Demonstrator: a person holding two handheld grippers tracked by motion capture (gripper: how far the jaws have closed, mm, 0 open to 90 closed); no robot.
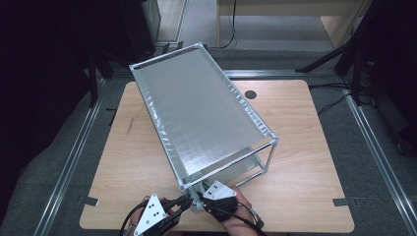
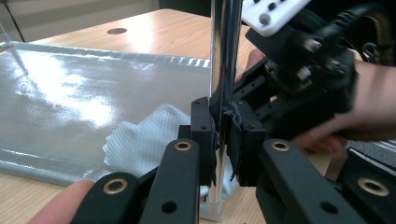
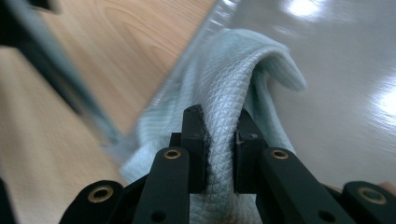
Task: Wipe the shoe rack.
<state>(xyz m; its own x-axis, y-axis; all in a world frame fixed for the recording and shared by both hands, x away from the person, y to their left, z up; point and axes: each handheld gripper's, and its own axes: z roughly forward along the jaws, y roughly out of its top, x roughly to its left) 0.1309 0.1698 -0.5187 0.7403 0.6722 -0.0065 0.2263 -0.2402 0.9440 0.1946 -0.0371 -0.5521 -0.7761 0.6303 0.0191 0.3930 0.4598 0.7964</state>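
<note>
Cloth [image 3: 233, 93], a pale blue waffle-weave wiping rag, is pinched in a fold between the pads of the right claw [image 3: 219, 154], which holds it over the shiny grey lower shelf [image 3: 336, 70] of a two-tier metal rack [image 1: 196, 108] standing askew on the wooden worktop [image 1: 305, 187]. The left claw [image 2: 223, 140] is clamped tight on the chrome corner post [image 2: 224, 56] nearest the person, low down by its plastic foot, apparently to steady the rack. In the left gripper view the cloth [image 2: 140, 140] lies bunched on the lower shelf just beside that post, with the right claw [image 2: 261, 93] and its hand reaching in from the side. In the high view both claws sit at the rack's near corner, left [image 1: 184, 202] and right [image 1: 199, 194], close together under the top shelf. Judging from this, the work looks like wiping down the rack: the grip on cloth and post is made and the cloth has reached the lower shelf's near corner, but nearly the whole shelf surface lies beyond it and probably remains to be wiped. Whether the top shelf has been cleaned cannot be told.
</note>
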